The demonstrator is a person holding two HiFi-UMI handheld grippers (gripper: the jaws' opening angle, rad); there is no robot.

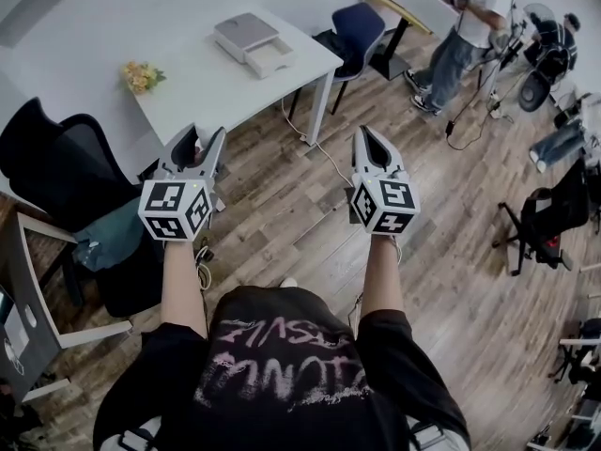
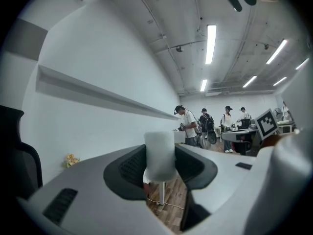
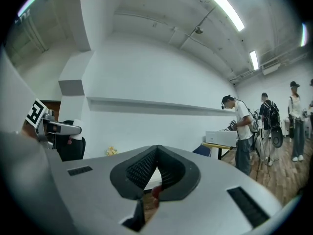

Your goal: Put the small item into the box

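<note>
The box (image 1: 254, 43), grey with a white drawer pulled out, stands on the white table (image 1: 216, 87) ahead. My left gripper (image 1: 201, 145) is held in the air short of the table's near edge. It is shut on a small white item (image 2: 160, 153) that stands upright between the dark pads. My right gripper (image 1: 368, 137) hangs over the wooden floor to the right of the table. In the right gripper view, the right gripper (image 3: 156, 150) has its tips meeting and nothing between them. The box itself is hidden in both gripper views.
A small bunch of yellow flowers (image 1: 141, 75) lies at the table's left end. A black office chair (image 1: 66, 172) stands at the left and a blue chair (image 1: 357, 28) behind the table. People (image 1: 470, 26) stand by a desk at the far right. Cables (image 1: 315, 144) run across the floor.
</note>
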